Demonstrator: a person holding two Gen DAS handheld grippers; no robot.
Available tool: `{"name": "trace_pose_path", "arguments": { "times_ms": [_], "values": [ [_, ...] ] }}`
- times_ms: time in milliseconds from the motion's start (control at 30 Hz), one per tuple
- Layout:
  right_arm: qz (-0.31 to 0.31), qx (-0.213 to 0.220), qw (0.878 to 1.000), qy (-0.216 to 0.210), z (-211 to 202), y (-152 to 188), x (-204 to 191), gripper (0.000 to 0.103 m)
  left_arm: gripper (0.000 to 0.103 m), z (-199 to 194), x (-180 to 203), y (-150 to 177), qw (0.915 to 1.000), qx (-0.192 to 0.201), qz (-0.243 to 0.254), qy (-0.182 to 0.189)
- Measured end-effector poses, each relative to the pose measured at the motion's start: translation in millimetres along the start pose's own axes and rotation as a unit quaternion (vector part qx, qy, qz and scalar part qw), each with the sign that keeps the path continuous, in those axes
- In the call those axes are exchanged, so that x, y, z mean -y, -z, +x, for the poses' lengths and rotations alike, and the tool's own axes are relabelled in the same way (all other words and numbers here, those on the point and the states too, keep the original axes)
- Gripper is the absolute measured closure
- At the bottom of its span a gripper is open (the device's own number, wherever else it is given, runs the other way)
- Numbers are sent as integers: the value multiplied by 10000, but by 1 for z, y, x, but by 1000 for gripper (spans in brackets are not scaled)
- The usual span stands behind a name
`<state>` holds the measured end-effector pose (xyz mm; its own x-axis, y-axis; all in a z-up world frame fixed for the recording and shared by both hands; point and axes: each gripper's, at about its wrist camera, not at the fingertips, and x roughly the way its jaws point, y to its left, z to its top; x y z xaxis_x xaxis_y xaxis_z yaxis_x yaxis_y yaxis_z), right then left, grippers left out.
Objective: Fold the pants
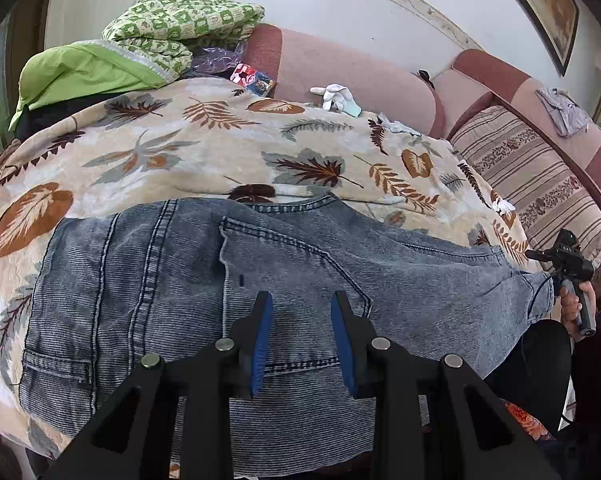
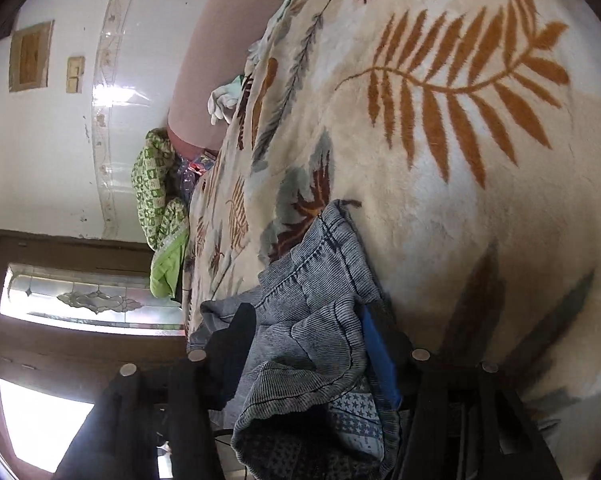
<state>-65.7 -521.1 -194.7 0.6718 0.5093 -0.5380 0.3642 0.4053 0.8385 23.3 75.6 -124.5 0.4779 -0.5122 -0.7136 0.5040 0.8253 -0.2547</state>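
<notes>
Left wrist view: the left claw (image 1: 301,300) stands partly open at lower centre, its blue pads (image 1: 260,340) parted over the jeans (image 1: 180,280) and pinching nothing. The jeans lie flat across the lower half of the frame on a leaf-print blanket (image 1: 160,152), back pocket up. Bare blanket runs beyond the jeans' upper edge to the pink sofa back (image 1: 340,68); green bedding (image 1: 160,28) fills the upper left. The right claw (image 1: 556,258) shows at the right edge, in a hand (image 1: 576,304).

Right wrist view: the right claw (image 2: 306,322) is released, jaws apart, with the jeans' (image 2: 308,320) bunched end between them. Open blanket (image 2: 460,160) fills the right of the frame.
</notes>
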Motion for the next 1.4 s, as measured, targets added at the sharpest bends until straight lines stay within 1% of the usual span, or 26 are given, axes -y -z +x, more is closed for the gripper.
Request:
{"name": "trace_pose_path", "arguments": {
  "times_ms": [33, 100, 233, 300, 367, 433, 533, 633, 667, 700, 733, 767, 833, 867, 933, 967, 1000, 1033, 1133, 1200, 1300, 1400],
  "values": [
    [-63, -50, 10000, 46, 3, -2, -3, 45, 72, 0, 1, -1, 10000, 1, 6, 3],
    [-219, -214, 9995, 3, 5, -2, -9, 45, 72, 2, 2, -2, 10000, -10, 2, 9],
    [-590, -740, 9955, 54, 12, 7, -22, 45, 72, 6, 2, -1, 10000, -57, -16, -9],
    [-658, -1003, 9927, 148, 16, 12, -21, 45, 72, 8, 1, -1, 10000, -82, -28, -5],
    [-606, -1107, 9919, 130, 19, 14, -15, 45, 72, 10, 2, -1, 9999, -100, -25, -13],
    [-383, -1103, 9932, -18, 26, 9, -5, 44, 72, 11, 3, -2, 9999, -113, -41, -25],
    [-76, -1184, 9917, -504, 34, 2, 12, 44, 72, 9, 5, -2, 9999, -99, -28, -28],
    [-82, -1252, 9877, -932, 33, 1, 22, 44, 72, 7, 6, -2, 10000, -85, -1, -50],
    [-147, -1222, 9874, -994, 32, 3, 23, 46, 72, 7, 6, -2, 9999, -91, -3, -68],
    [-260, -1173, 9882, -954, 31, 5, 22, 54, 72, 7, 6, -3, 9999, -94, -10, -89],
    [-307, -1158, 9897, -782, 30, 6, 22, 59, 72, 7, 6, -4, 9999, -90, -26, -99],
    [-349, -1134, 9912, -585, 29, 8, 20, 67, 72, 7, 6, -5, 9999, -77, -48, -94],
    [-470, -1081, 9922, -402, 25, 9, 17, 69, 72, 7, 6, -6, 9999, -52, -80, -74],
    [-596, -1029, 9925, -272, 23, 12, 12, 74, 72, 7, 7, -7, 9999, -50, -70, -83],
    [-753, -905, 9930, -15, 18, 14, 1, 75, 72, 6, 9, -7, 9999, -46, -26, -119],
    [-833, -814, 9932, -21, 15, 16, -4, 78, 72, 7, 9, -8, 9999, -40, -27, -122],
    [-919, -707, 9932, -107, 12, 16, -12, 80, 72, 7, 9, -8, 9999, -40, -44, -123],
    [-1010, -592, 9926, -317, 9, 16, -21, 80, 72, 8, 9, -9, 9999, -47, -67, -132],
    [-1027, -367, 9904, -849, 11, 4, -45, 80, 72, 11, 8, -9, 9997, -77, -167, -144],
    [-1075, -73, 9877, -1137, 10, -6, -57, 80, 72, 10, 9, -7, 9997, -71, -203, -136],
    [-843, 409, 9795, -1783, -1, -22, -60, 80, 72, 7, 10, -5, 9998, -47, -188, -109],
    [-584, 855, 9741, -2009, -13, -31, -50, 80, 72, 8, 10, -3, 9997, -39, -219, -49]
  ]
}}
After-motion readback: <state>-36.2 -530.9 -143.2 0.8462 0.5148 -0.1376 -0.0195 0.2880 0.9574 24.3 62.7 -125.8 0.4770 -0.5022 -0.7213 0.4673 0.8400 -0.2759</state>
